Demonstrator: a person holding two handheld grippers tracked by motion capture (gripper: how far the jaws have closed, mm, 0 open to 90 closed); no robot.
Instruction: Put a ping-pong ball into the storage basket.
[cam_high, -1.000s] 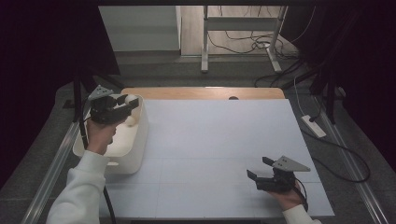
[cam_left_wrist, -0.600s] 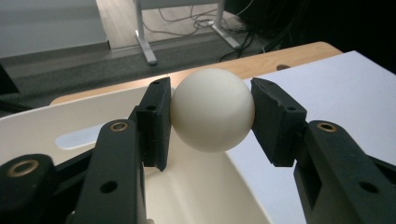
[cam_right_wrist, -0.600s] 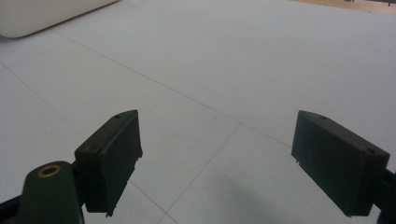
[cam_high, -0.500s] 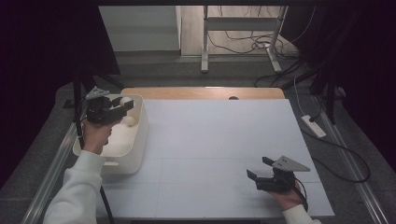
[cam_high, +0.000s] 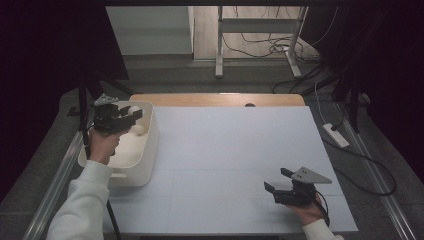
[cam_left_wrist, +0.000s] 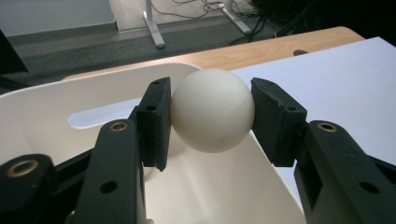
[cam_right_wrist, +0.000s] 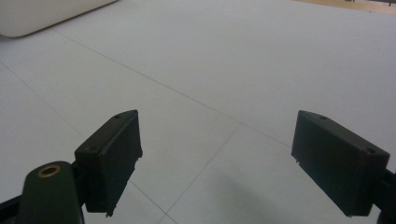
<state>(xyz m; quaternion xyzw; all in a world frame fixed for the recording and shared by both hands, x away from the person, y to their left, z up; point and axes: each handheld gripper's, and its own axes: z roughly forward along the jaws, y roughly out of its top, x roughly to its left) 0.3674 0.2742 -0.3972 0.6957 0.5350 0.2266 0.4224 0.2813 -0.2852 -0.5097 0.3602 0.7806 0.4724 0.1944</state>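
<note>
left tongs level, clamping ball over bin

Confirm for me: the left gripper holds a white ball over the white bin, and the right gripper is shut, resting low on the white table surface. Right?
Not quite. The right gripper is open, not shut: the right gripper view shows its jaws standing wide apart with nothing between them. The rest holds: the left gripper is shut on the white ball over the white bin, and the right one sits low on the white table surface.
</note>
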